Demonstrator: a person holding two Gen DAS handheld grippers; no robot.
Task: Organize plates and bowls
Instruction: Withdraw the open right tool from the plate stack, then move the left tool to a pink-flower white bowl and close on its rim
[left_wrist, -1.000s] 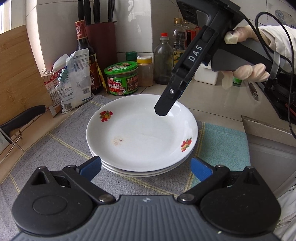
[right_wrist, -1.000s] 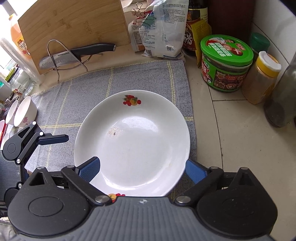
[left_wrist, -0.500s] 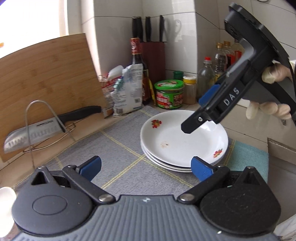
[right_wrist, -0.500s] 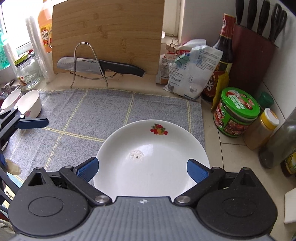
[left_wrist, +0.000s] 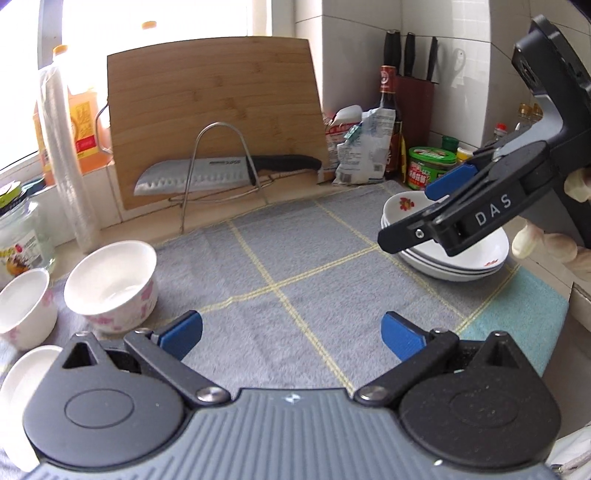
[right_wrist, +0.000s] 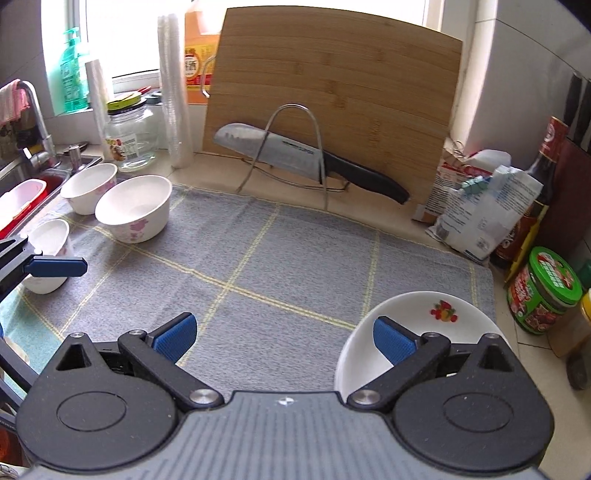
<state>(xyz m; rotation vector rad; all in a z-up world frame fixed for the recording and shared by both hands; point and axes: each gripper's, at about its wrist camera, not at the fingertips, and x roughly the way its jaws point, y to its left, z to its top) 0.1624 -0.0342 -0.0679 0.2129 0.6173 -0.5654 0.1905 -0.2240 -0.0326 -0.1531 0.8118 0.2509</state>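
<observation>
Grey checked cloth (left_wrist: 295, 258) now fills the middle of both views, where half a second ago the plate stack sat square in front of my tools. I have swung both tools leftward across the tabletop (left_wrist: 295, 192): in the left wrist view the plate stack (left_wrist: 461, 258) has shifted to the right edge, and in the right wrist view it lies at lower right, partly under my right finger. I judge the plates as finished, stacked on the right part of the cloth, and the bowls as the next item.

The bowls are now in sight. The nearest bowl (right_wrist: 135, 208) stands upright on the left part of the cloth, with a second bowl (right_wrist: 88, 188) just behind it and a third (right_wrist: 50, 251) beside my left tool. None is nested yet.

My left tool (left_wrist: 291, 334) is spread wide, holds nothing and touches nothing; it hovers above bare cloth, near the nearest bowl. My right tool (right_wrist: 282, 336) is likewise spread wide and empty, hanging above the stack without contact, as far as I can tell.
</observation>
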